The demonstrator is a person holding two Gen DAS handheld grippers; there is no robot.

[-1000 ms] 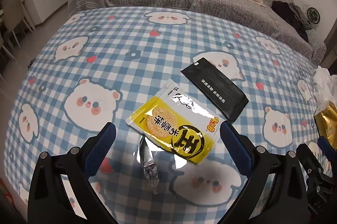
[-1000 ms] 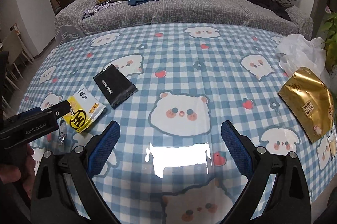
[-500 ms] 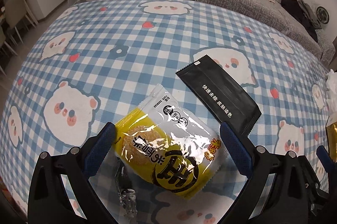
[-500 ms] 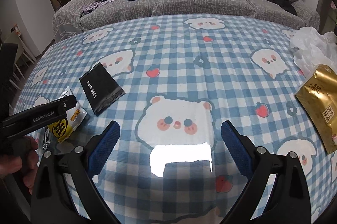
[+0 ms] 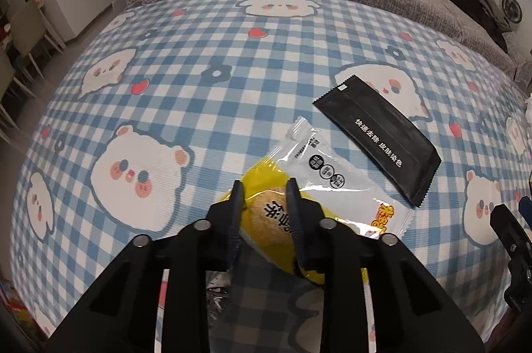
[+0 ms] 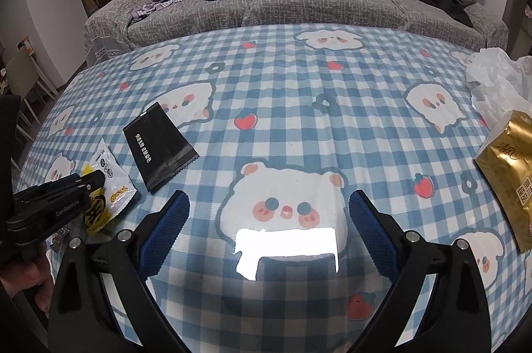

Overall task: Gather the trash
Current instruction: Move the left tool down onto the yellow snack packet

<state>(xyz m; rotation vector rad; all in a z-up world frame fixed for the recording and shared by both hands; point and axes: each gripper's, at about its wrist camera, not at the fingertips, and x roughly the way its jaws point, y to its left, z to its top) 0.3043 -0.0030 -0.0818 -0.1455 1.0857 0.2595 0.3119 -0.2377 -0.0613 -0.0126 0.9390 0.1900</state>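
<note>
A yellow and clear snack wrapper (image 5: pixel 332 186) lies on the blue checked tablecloth (image 5: pixel 199 107). My left gripper (image 5: pixel 265 193) points down at its yellow end. Its jaws are closing, and the wrapper is bunched up between the two pads. A black sachet (image 5: pixel 375 140) lies flat just beyond the wrapper to the right. In the right wrist view the same wrapper (image 6: pixel 109 183) and sachet (image 6: pixel 159 147) sit at the left, with the left gripper (image 6: pixel 89 180) on the wrapper. My right gripper (image 6: pixel 269 210) hangs open over a bear print, with nothing between its fingers.
A crumpled clear wrapper (image 5: pixel 216 296) lies under the left gripper's body. A gold tissue pack (image 6: pixel 512 173) and a white plastic bag (image 6: pixel 498 80) sit at the table's right edge. A grey sofa (image 6: pixel 299 4) with a backpack, clothes and a pillow stands behind the table.
The left gripper has come down onto the yellow wrapper and its fingers have gone from wide open to pinched on it. The right gripper has sunk slightly and stayed open.
</note>
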